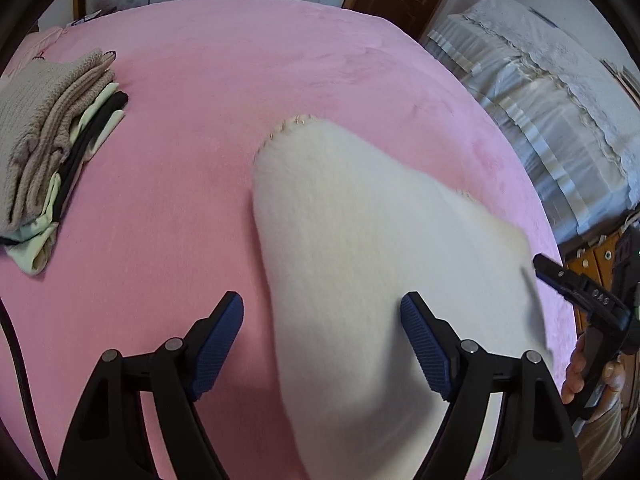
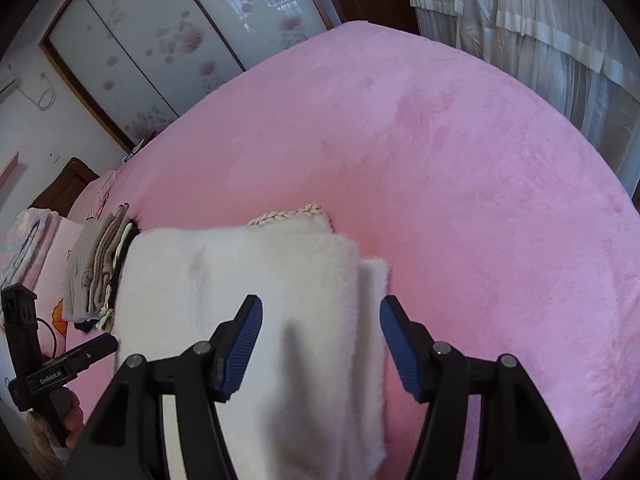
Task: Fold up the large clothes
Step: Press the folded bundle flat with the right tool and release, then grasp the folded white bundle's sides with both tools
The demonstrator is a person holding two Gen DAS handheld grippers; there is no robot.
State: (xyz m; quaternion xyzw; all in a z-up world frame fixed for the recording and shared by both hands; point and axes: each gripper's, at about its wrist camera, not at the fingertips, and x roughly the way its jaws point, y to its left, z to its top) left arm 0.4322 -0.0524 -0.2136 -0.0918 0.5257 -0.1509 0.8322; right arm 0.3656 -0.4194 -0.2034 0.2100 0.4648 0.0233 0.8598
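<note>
Open pink bedspread (image 2: pixel 460 152) ahead and to the right of the right gripper (image 2: pixel 321 346): free passage. Directly below and between its parted jaws, folded white fleece garment (image 2: pixel 248 280). Left of the left gripper (image 1: pixel 322 344), bare bedspread up to a stack of folded clothes (image 1: pixel 52 136) at far left. Beyond the bed's far edge, draped curtains (image 2: pixel 540 40) and wardrobe doors (image 2: pixel 160 52).
</note>
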